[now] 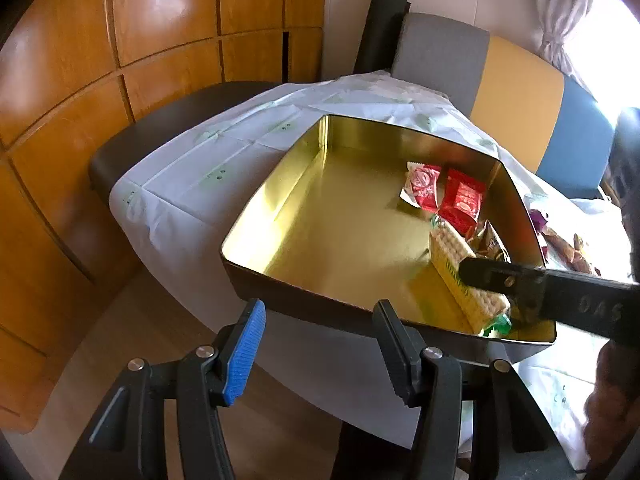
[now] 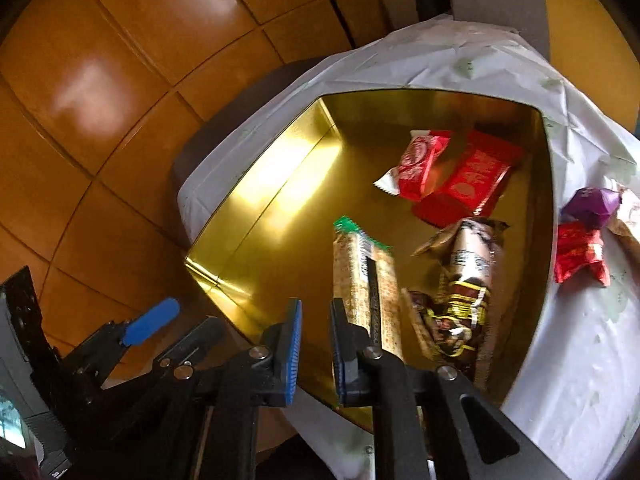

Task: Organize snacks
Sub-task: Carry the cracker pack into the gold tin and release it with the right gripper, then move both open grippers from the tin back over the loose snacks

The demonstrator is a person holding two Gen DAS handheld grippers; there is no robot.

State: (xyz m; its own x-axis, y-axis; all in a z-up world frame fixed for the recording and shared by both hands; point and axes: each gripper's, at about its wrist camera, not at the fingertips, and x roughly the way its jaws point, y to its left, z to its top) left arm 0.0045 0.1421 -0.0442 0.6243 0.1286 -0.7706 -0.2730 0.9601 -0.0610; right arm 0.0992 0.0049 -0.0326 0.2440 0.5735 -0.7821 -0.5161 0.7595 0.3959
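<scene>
A gold-lined tin box (image 1: 280, 184) (image 2: 256, 184) sits on a white-clothed table. Inside lie two red wrappers (image 1: 460, 200) (image 2: 468, 180), a green-ended cracker pack (image 1: 460, 264) (image 2: 360, 264) and brown snack packs (image 2: 468, 280). My left gripper (image 1: 320, 344) is open and empty at the box's near wall. My right gripper (image 2: 314, 348) is open with a narrow gap, empty, above the box's near edge just left of the cracker pack; its finger (image 1: 520, 276) shows in the left wrist view over the cracker pack.
Loose snacks lie on the cloth right of the box: a purple wrapper (image 2: 592, 200), a red one (image 2: 580, 252) and brown ones (image 1: 568, 248). Wooden cabinet panels (image 1: 120, 80) stand left. Chairs (image 1: 500, 68) stand behind the table.
</scene>
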